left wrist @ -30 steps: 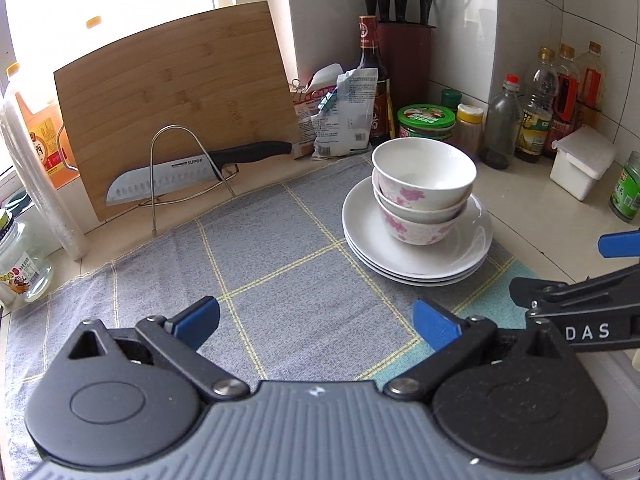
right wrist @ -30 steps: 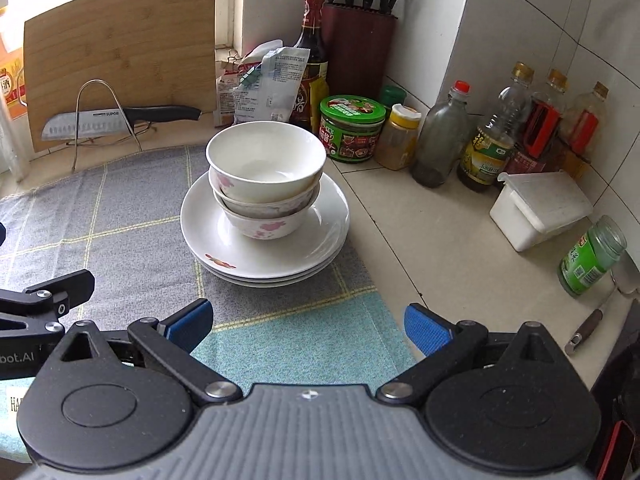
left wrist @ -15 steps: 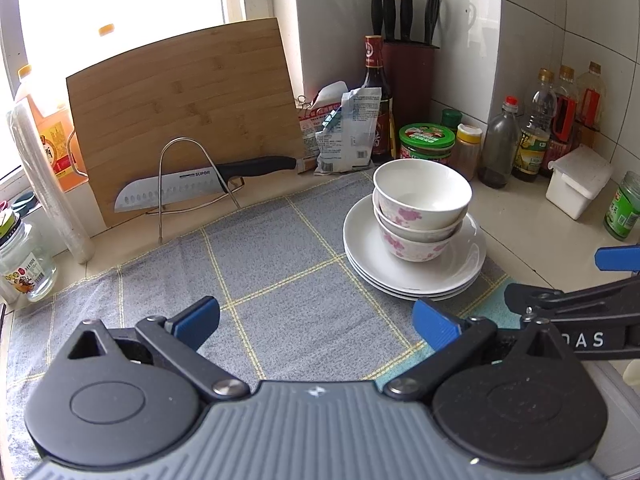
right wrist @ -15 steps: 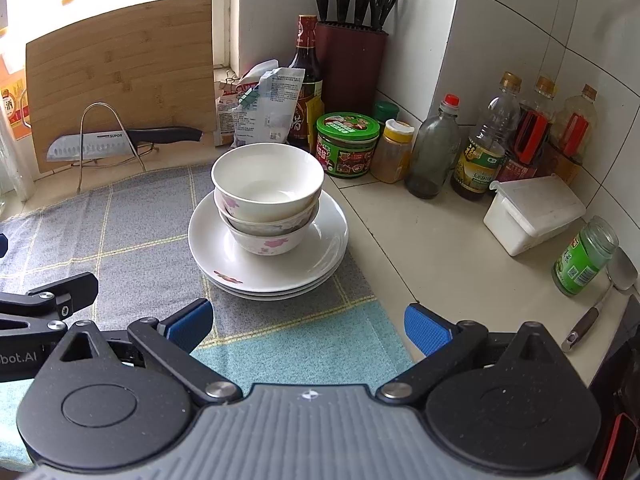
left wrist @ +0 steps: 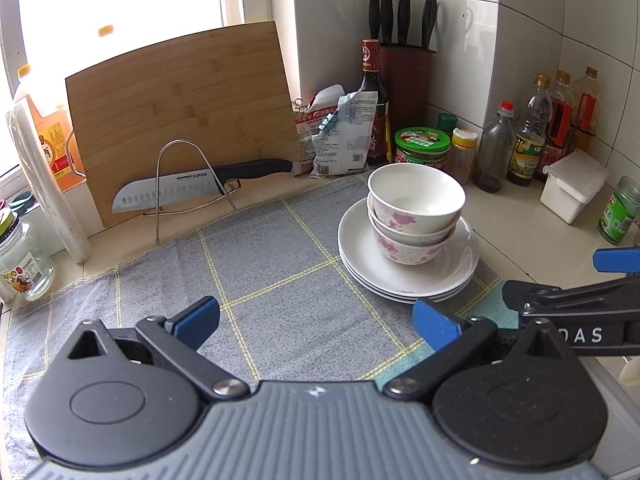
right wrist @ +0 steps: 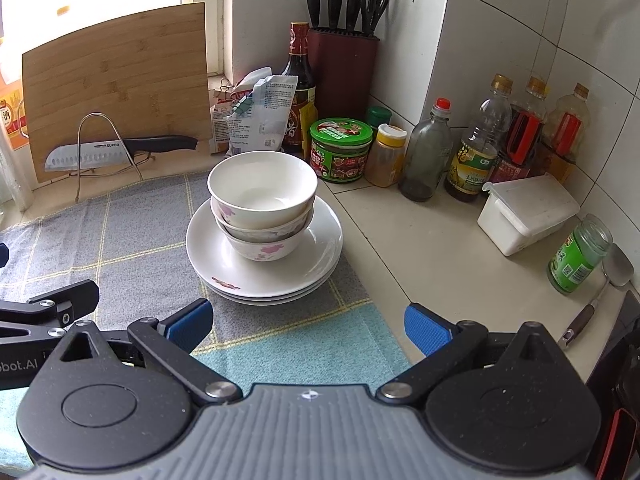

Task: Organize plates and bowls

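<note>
Bowls: two white bowls with pink flower prints are nesting one inside the other, upright, and sitting in the middle of the plates; in the left wrist view the same bowls are showing right of centre.
Plates: a stack of white plates is lying on the right part of the cloth, close to where the bare counter begins.
Cloth: a grey checked cloth with yellow lines is covering the counter under the stack, turning teal at its near edge.
Left gripper: the left gripper is hovering over the cloth, short of the stack, with its blue-padded jaws standing wide apart and gripping nothing.
Right gripper: the right gripper is hovering just in front of the plates, jaws likewise spread wide and holding nothing; its arm is reaching into the right side of the left wrist view.
Cutting board: a wooden cutting board is leaning against the window ledge, with a knife resting across a wire stand in front of it.
Back corner: a knife block, a dark sauce bottle and a green-lidded jar are standing behind the stack.
Right counter: a white lidded box and a green glass jar are sitting well apart from the plates.
</note>
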`<action>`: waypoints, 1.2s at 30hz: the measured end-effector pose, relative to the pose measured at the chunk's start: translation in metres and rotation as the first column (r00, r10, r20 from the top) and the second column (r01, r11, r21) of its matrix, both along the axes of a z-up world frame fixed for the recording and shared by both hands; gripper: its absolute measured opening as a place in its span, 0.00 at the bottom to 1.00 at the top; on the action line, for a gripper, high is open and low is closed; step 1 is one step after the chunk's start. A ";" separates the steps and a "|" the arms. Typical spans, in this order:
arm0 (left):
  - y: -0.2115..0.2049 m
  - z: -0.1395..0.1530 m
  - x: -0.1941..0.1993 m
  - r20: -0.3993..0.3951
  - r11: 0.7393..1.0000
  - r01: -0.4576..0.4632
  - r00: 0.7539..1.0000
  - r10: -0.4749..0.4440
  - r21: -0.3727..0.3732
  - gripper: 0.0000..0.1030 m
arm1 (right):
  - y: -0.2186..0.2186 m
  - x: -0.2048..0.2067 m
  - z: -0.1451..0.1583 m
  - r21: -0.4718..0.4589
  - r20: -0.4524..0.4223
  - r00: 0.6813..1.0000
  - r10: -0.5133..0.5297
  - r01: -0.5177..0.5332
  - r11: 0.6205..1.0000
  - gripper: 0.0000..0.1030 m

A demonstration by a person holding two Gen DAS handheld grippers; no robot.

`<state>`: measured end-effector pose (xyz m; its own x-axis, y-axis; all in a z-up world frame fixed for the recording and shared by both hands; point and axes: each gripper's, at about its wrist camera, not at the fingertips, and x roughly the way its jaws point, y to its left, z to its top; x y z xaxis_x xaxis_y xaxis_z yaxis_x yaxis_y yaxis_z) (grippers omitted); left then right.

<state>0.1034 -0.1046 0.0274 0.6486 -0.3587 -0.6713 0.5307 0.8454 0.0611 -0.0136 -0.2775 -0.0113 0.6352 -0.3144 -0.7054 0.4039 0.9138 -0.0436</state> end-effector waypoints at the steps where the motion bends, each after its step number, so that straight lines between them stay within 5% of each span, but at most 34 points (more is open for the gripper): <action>1: 0.000 0.000 0.000 0.000 1.000 -0.001 1.000 0.001 0.000 0.99 | 0.000 0.000 0.000 -0.001 -0.001 1.000 0.000 0.000 1.000 1.00; 36: 0.004 0.001 0.001 -0.011 1.000 -0.004 1.000 0.003 -0.016 0.99 | 0.003 0.000 0.003 -0.014 -0.008 1.000 -0.014 0.014 1.000 1.00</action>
<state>0.1041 -0.1003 0.0286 0.6424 -0.3672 -0.6727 0.5283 0.8480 0.0417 -0.0140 -0.2742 -0.0083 0.6249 -0.3332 -0.7060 0.4165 0.9072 -0.0596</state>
